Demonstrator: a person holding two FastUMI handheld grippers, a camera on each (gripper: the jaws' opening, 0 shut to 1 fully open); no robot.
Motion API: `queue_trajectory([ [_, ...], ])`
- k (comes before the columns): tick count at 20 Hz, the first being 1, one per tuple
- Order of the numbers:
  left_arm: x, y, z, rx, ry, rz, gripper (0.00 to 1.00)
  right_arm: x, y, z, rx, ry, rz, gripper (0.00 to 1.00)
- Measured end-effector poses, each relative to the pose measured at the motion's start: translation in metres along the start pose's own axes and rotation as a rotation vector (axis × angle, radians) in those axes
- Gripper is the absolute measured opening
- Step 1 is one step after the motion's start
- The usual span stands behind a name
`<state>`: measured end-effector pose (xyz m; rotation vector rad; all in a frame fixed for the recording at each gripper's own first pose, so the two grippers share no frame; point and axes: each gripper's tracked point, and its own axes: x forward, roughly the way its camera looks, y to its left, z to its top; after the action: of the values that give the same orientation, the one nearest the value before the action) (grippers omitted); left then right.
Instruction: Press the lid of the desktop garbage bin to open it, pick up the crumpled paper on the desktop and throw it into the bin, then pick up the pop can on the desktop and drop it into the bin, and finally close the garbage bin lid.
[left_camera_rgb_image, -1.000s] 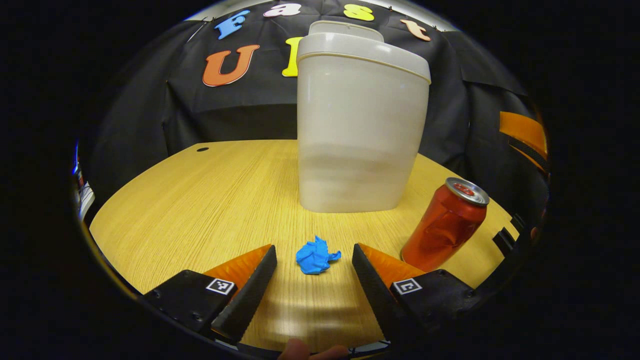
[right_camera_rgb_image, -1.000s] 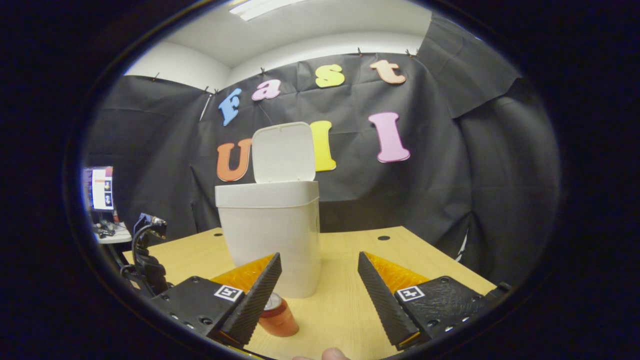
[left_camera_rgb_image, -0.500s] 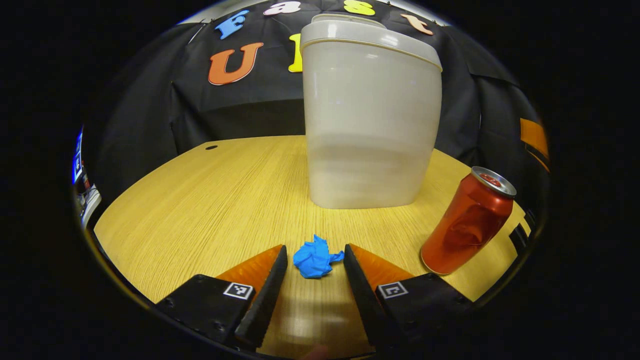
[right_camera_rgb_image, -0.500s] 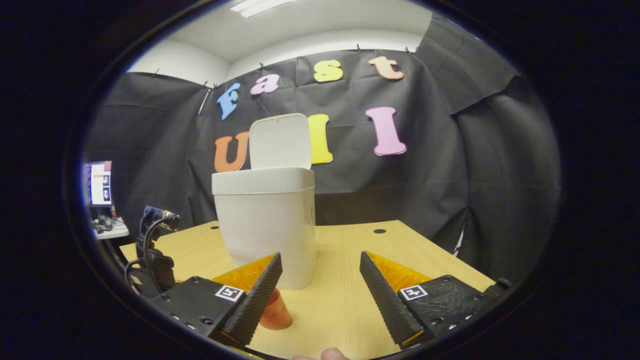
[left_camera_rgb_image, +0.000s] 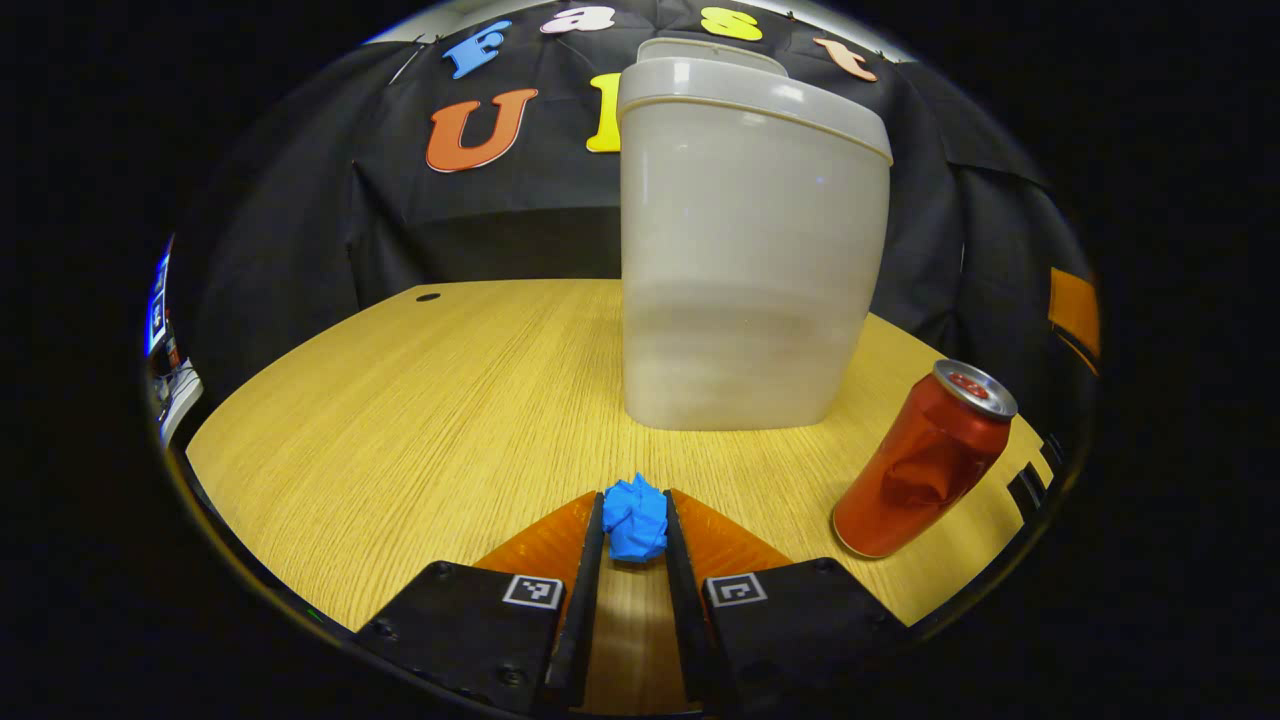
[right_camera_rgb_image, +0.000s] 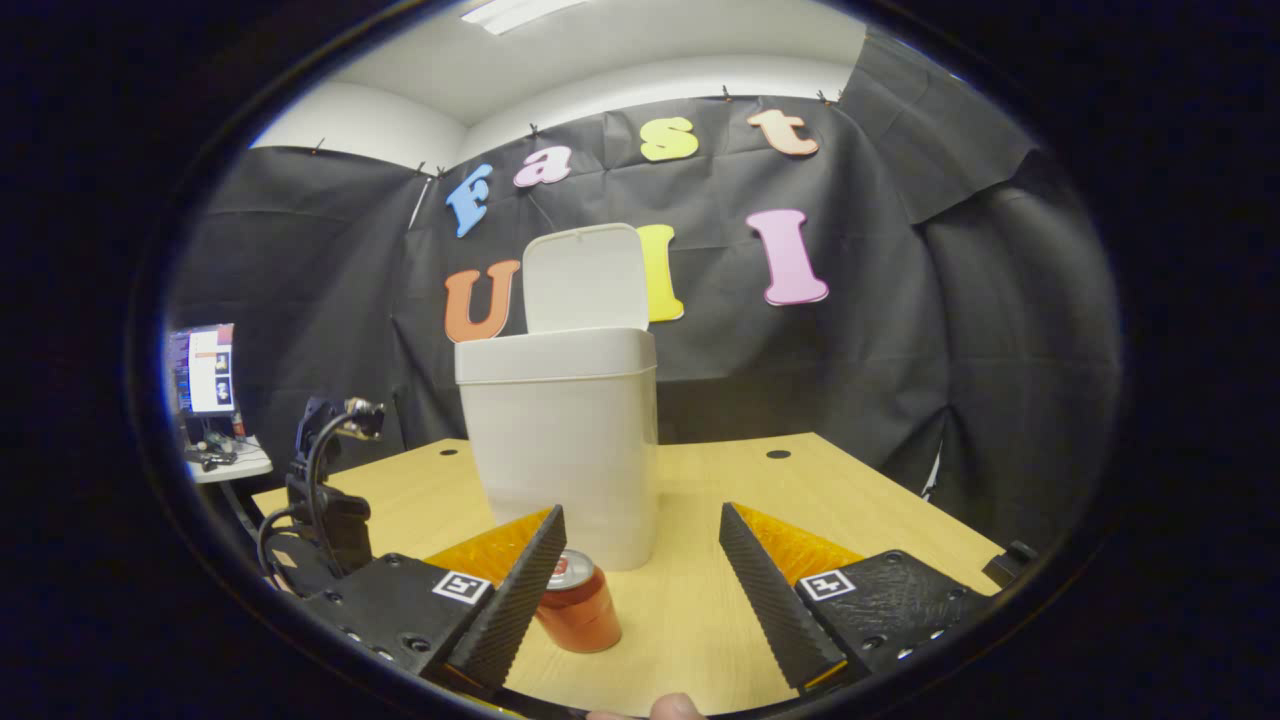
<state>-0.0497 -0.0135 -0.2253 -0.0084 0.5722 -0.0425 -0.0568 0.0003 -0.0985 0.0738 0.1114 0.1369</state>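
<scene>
— Where our left gripper (left_camera_rgb_image: 634, 525) sits low over the table (left_camera_rgb_image: 420, 400), we have its two fingers pressed in against the crumpled paper (left_camera_rgb_image: 636, 520), one on each side. The blue wad is pinched between the tips, down at the wooden top; we cannot tell whether it is lifted off the wood.

— And the bin from our left gripper view?

— We see the garbage bin (left_camera_rgb_image: 750, 260) standing upright beyond the paper, toward the back of the table, well apart from the fingers. Its pale body shows, with the rim band on top.

— From our right gripper view we see the bin (right_camera_rgb_image: 565, 440) with its lid (right_camera_rgb_image: 585, 280) standing up, open, hinged at the back.

— The pop can?

— We have the pop can (left_camera_rgb_image: 925, 460) upright on the table to the right of the paper, dented in its side, near the table's edge and apart from the bin. In our right gripper view the can (right_camera_rgb_image: 578, 605) stands in front of the bin, partly behind our left finger.

— And our right gripper (right_camera_rgb_image: 640, 580)?

— Its fingers are spread wide with nothing between them, held above the table. A fingertip (right_camera_rgb_image: 668, 708) of the person shows at the bottom edge.
</scene>
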Motion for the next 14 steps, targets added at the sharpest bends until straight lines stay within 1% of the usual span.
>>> queue_trajectory([
  [1, -0.004, 0.001, 0.01, 0.002, -0.023, 0.002, 0.42, -0.001, 0.004, -0.003, -0.003, 0.003, -0.002, 0.94],
  [2, -0.009, 0.003, 0.017, 0.001, -0.044, 0.002, 0.38, -0.001, 0.009, -0.008, -0.008, 0.007, -0.005, 0.96],
  [3, -0.013, 0.004, 0.025, 0.001, -0.063, 0.0, 0.38, -0.001, 0.013, -0.011, -0.011, 0.012, -0.003, 0.94],
  [4, -0.016, 0.005, 0.033, 0.003, -0.08, -0.004, 0.38, -0.001, 0.019, -0.015, -0.014, 0.017, 0.002, 0.94],
  [5, -0.019, 0.004, 0.041, 0.002, -0.093, -0.015, 0.38, -0.001, 0.023, -0.018, -0.019, 0.022, 0.003, 0.96],
  [8, -0.03, 0.009, 0.067, -0.017, -0.138, -0.034, 0.38, 0.003, 0.03, -0.031, -0.03, 0.039, 0.003, 0.96],
  [11, -0.042, 0.02, 0.092, -0.01, -0.203, -0.022, 0.37, 0.008, 0.039, -0.045, -0.027, 0.071, 0.01, 0.96],
  [14, -0.05, 0.026, 0.106, -0.006, -0.242, -0.016, 0.37, 0.013, 0.041, -0.06, -0.04, 0.102, 0.002, 0.96],
])
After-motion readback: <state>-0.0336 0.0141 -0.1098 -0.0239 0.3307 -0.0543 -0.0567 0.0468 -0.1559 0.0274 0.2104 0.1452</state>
